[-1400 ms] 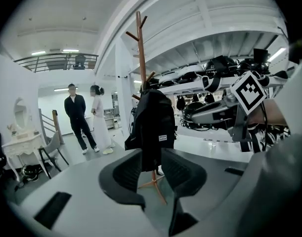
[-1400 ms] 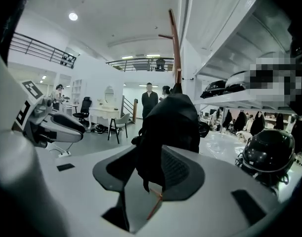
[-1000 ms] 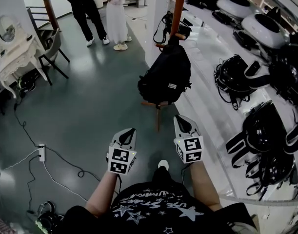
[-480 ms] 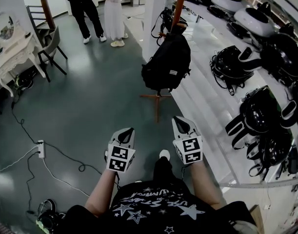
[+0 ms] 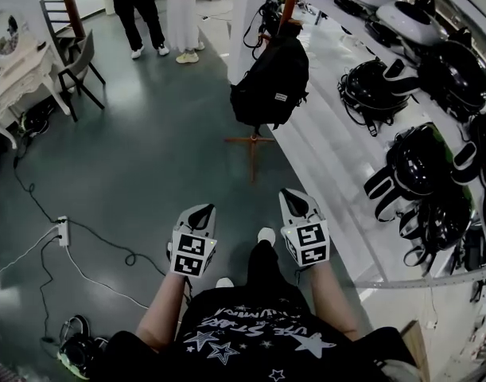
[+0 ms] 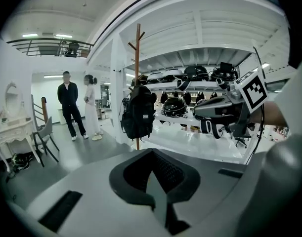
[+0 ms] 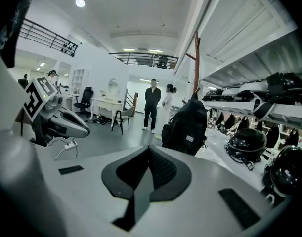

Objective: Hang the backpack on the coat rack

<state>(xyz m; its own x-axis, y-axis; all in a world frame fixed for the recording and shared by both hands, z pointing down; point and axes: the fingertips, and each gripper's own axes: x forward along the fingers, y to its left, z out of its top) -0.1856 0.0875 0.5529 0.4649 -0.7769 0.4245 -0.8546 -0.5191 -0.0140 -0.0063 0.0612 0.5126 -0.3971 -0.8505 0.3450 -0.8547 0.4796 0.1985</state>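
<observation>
A black backpack (image 5: 270, 82) hangs on the brown wooden coat rack (image 5: 289, 6), well ahead of both grippers. The left gripper view shows the backpack (image 6: 138, 111) against the rack's pole (image 6: 138, 53), and the right gripper view shows the backpack (image 7: 186, 126) below the pole (image 7: 195, 65). My left gripper (image 5: 203, 211) and right gripper (image 5: 293, 197) are held side by side near my body, both shut with nothing between the jaws. Neither touches the backpack.
White tiered shelves (image 5: 338, 146) with several black helmets (image 5: 370, 94) run along the right. Two people (image 5: 155, 6) stand at the far end. A white dressing table (image 5: 16, 82) and chair (image 5: 79, 62) are at the left. Cables and a power strip (image 5: 64, 231) lie on the floor.
Both grippers and the camera have drawn back from the rack. The backpack appears farther off and higher in the head view. The jaws have stayed shut.
</observation>
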